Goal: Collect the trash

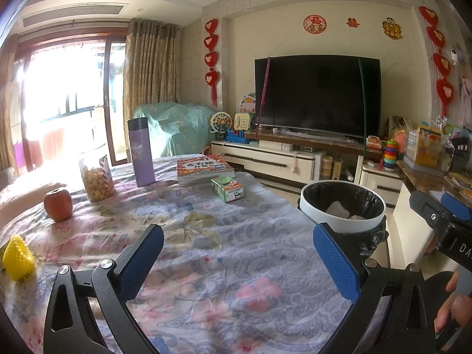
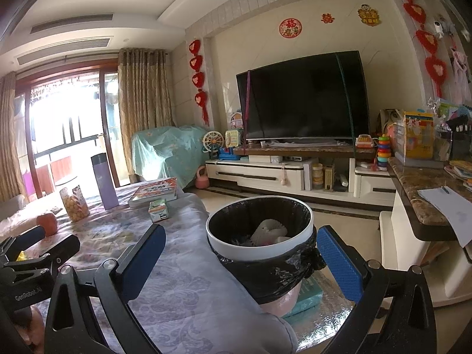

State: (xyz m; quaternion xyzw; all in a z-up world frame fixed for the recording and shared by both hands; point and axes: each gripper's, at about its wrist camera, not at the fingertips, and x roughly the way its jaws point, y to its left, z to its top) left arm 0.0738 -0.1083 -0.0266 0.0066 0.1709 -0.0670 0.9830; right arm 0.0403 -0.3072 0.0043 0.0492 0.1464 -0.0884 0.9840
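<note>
Both the left gripper [image 1: 238, 261] and right gripper [image 2: 240, 262] gape empty above the table's [image 1: 224, 265] bare near edge, the bin [image 2: 259, 230] just beside its right edge.

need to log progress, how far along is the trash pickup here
Done: white crumpled pieces already lie in the black-lined trash bin. In hand: nothing; the left gripper and right gripper are both open and empty. Left: on the floral cloth, the green carton looks like the likeliest trash; the apple, snack jar, bottle and book probably stay.
</note>
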